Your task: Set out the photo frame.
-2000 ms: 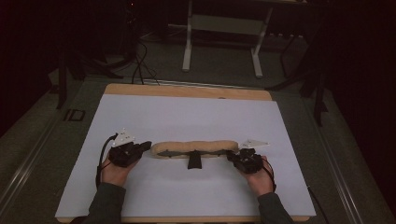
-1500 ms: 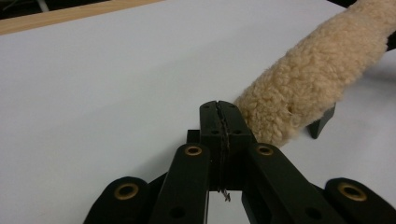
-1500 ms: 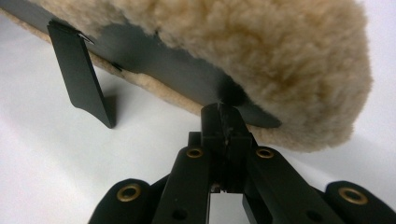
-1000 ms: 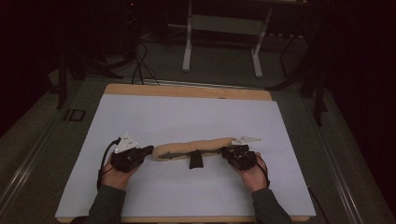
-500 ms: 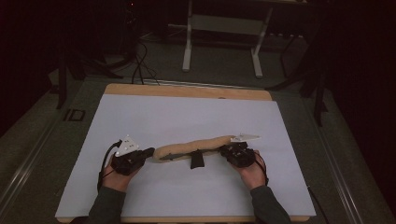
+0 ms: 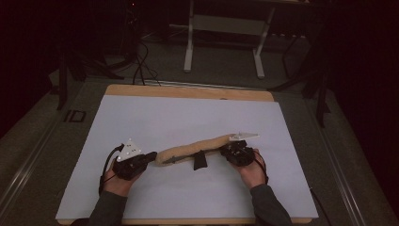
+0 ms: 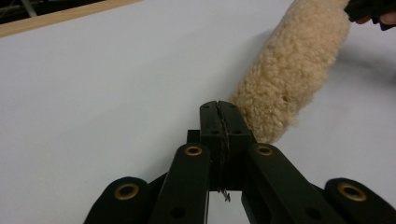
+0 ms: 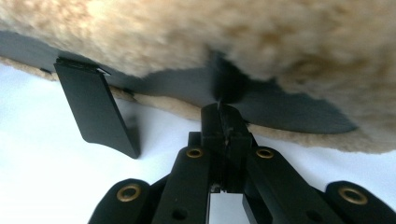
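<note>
Sheepskin strap pad [image 6: 197,147] lies across the white sheet [image 6: 188,113] near the person, between both grippers. The left gripper [image 6: 149,157] has its jaws pressed together just beside the pad's near-left tip [image 7: 261,116]; whether they pinch a thread of it is hard to tell. The right gripper [image 6: 229,150] is also closed, at what seems to be the black backing [image 8: 187,86] on the pad's right end. The pad's long axis rises from near left to far right, a black tab [image 6: 199,161] hanging mid-length. Each hand sits equally close to its own end.

Tan fleece pad [image 6: 197,147], black strap [image 6: 200,160]
</note>
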### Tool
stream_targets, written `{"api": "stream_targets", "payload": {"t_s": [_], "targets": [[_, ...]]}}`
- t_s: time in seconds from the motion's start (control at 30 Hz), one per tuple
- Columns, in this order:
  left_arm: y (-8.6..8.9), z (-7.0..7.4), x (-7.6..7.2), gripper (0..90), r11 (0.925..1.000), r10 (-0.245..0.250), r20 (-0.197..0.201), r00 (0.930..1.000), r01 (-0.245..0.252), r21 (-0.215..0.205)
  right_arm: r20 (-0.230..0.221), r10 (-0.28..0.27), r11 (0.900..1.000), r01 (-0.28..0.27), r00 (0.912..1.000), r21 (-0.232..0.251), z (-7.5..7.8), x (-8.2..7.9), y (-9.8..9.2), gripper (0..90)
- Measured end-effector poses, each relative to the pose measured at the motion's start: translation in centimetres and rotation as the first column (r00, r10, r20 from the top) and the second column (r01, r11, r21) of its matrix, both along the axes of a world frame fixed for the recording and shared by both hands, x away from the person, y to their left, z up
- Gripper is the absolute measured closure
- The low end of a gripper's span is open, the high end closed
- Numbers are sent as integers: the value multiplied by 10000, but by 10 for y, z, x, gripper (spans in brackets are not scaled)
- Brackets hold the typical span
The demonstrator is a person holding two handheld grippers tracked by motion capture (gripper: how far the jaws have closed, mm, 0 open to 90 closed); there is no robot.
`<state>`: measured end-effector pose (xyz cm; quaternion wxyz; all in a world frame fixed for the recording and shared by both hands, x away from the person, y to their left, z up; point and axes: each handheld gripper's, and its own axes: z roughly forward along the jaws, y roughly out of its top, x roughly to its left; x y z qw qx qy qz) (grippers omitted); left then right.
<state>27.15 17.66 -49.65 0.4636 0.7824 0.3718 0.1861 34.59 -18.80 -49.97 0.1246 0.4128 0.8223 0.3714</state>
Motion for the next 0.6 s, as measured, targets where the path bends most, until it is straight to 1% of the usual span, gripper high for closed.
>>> {"api": "stream_targets", "payload": {"t_s": [0.4,0.5,0.6], "targets": [[-6,0,-6,900,9997,-240,37,9997,240,34,-48,30,9998,-30,10000,-180,5,7,10,900],[-7,0,-7,900,9995,-325,26,9995,325,-20,-42,70,9998,-71,10000,-206,5,8,13,900],[-10,-1,-10,900,9989,-477,62,9988,477,17,-32,126,9997,-126,9999,-219,6,10,17,900]]}}
